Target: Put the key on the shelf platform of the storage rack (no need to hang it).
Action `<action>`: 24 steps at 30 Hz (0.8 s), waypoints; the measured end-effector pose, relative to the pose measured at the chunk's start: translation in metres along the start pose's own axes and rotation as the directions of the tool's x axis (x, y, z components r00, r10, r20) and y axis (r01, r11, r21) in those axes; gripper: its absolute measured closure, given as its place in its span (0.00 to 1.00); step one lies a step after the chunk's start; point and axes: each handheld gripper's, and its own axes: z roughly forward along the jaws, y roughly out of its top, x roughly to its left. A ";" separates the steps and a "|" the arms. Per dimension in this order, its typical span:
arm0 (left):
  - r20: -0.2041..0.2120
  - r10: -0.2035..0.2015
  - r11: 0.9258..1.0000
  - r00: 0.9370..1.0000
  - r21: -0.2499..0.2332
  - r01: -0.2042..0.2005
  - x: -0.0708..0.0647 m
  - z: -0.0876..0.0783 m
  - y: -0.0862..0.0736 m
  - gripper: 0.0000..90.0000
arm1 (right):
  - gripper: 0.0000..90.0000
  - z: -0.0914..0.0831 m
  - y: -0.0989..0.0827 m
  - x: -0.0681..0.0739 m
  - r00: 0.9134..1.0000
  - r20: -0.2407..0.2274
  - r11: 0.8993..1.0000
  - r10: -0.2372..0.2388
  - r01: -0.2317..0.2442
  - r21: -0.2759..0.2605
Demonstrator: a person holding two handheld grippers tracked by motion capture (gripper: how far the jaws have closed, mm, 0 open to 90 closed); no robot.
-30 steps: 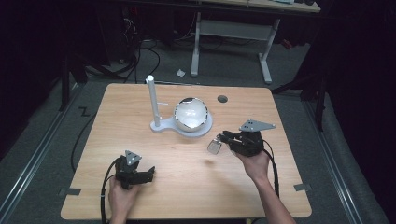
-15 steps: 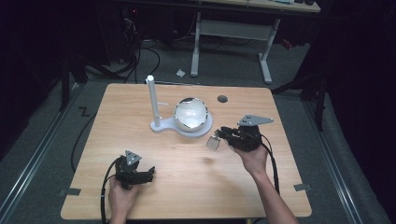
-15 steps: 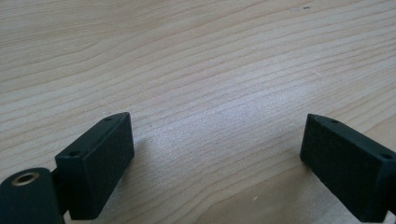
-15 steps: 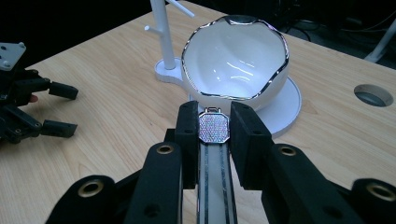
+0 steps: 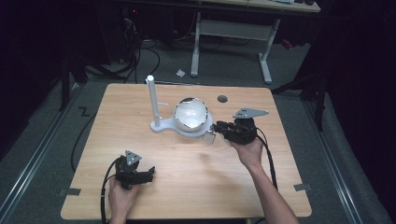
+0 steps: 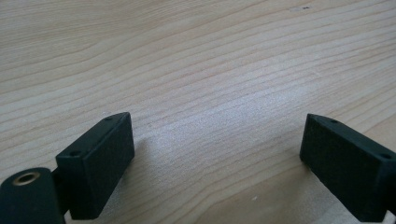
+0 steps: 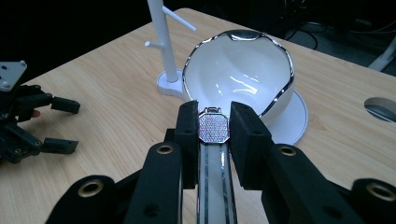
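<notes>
While clamped, the watch (image 7: 213, 127) sits between the jaws — upright.

bowl (image 5: 191, 114) on stand base (image 5: 163, 127), post (image 5: 152, 100) left

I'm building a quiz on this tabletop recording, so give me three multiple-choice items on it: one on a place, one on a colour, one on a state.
1. Where is the watch?
A. in the bowl
B. between the right gripper's jaws
C. hung on the stand

2. What colour is the stand?
A. white
B. red
C. black

3. How does the left gripper stand?
A. shut on the watch
B. shut on nothing
C. open, nothing between its jaws

Answers:
1 B: in the right gripper view the right gripper clamps the watch, short of the bowl.
2 A: the post and its pegs are white.
3 C: in the left gripper view the jaws stand wide apart over the bare table.
</notes>
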 end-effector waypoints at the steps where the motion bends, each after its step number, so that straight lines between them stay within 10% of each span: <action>1: 0.000 0.000 1.000 1.000 0.000 0.000 0.000 0.000 0.000 0.11 | 0.83 0.000 0.001 0.000 1.000 0.007 1.000 -0.007 0.007 -0.004; 24: 0.000 -0.001 1.000 1.000 0.000 0.001 0.000 0.000 0.000 0.11 | 0.83 0.007 0.024 -0.012 1.000 -0.005 1.000 0.006 -0.006 -0.026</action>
